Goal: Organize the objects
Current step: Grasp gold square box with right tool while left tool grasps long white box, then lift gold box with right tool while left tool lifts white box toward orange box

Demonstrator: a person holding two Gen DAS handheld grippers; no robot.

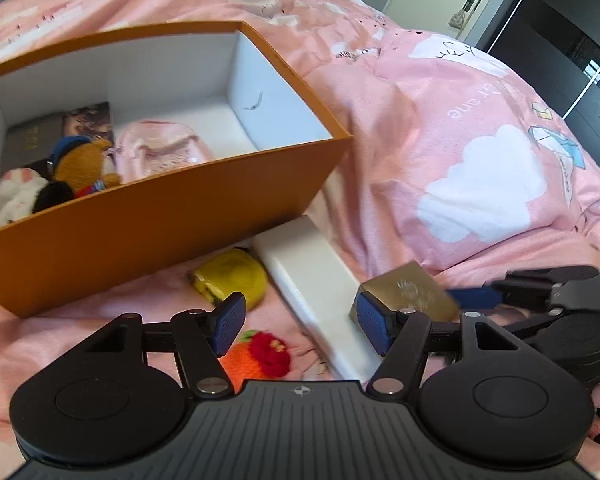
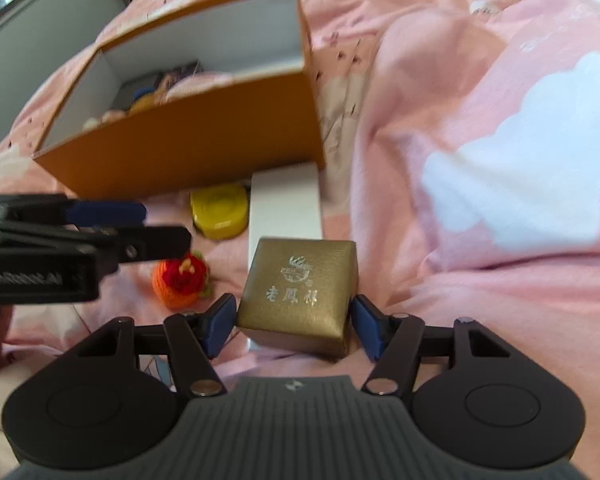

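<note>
Gold box: lying lower centre of frame on pink bed, overlapping white box. Looking rigid, light, smooth-sided, likely slippery; best gripping on opposite flat sides.

Right gripper: fingers spread, bracketing gold box, pads not visibly pressing.

Left gripper: fingers spread, holding nothing, hovering over white box.

Orange box: sitting upper left, already holding toys.

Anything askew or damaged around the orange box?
Minor only. The gold box sits skewed, partly on the white box, not flat on the bedding. A dark scuff marks the orange box inner wall. Nothing spilled.
</note>
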